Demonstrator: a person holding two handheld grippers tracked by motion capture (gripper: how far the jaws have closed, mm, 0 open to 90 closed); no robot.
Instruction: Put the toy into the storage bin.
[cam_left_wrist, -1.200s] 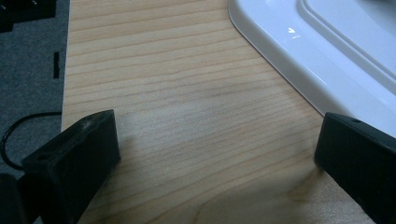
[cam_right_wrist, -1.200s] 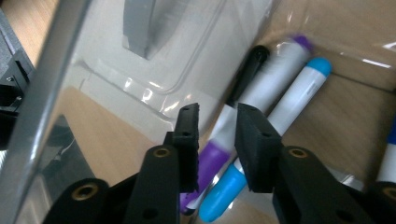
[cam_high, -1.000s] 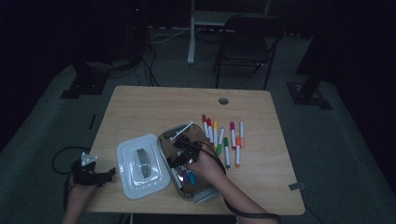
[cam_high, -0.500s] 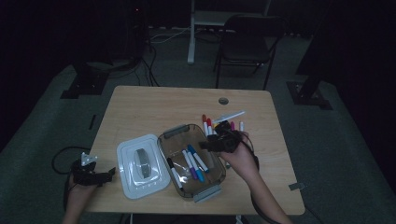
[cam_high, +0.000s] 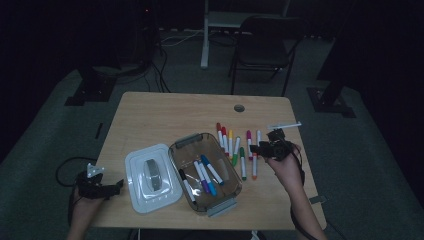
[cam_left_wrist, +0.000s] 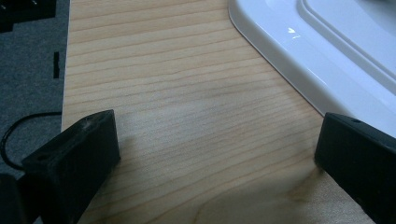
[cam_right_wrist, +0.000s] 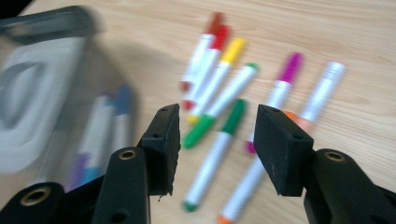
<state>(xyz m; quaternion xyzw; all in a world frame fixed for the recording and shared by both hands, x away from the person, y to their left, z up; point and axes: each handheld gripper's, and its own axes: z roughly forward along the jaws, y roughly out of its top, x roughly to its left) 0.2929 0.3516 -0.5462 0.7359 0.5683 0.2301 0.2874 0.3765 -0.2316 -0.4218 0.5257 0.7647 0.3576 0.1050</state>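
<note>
Left tongs rest at the near left corner of the bench, jaws wide apart and empty, just beside the white lid. Next to the lid stands the clear box holding several markers. Right tongs hover over the loose markers lying right of the box — jaws part open, just closing a little, nothing between them. A white marker lies farther back, apart from the row.
</note>
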